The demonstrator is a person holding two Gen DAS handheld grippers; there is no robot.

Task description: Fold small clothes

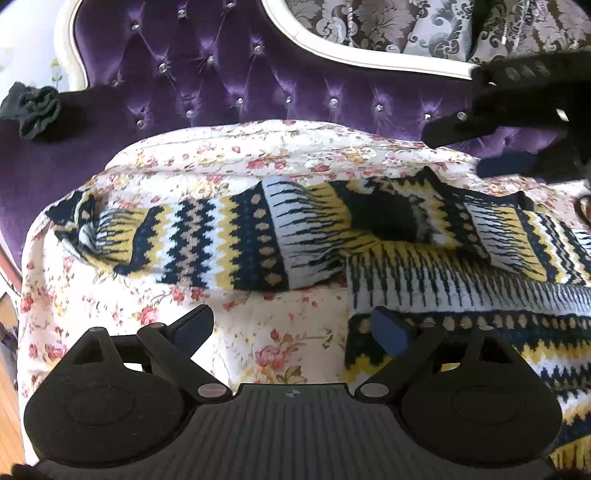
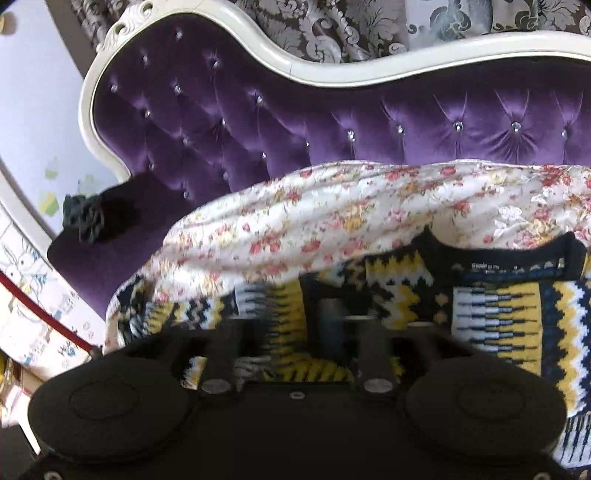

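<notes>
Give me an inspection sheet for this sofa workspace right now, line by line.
Surface: floral sheet spread over the purple tufted sofa.
Job's things: patterned knit sweater lying unfolded, one sleeve stretched out sideways.
Clutter: dark crumpled cloth on the sofa arm.
Grippers: left hand-held gripper open, empty above the sheet; right hand-held gripper blurred over the sweater, jaws apart in the left view.
Cables: nothing seen.
Surroundings: damask curtain, wall.

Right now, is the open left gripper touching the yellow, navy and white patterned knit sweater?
Cannot tell. In the left wrist view the left gripper is open; one fingertip overlaps the sweater hem, without showing contact or gap.
</notes>
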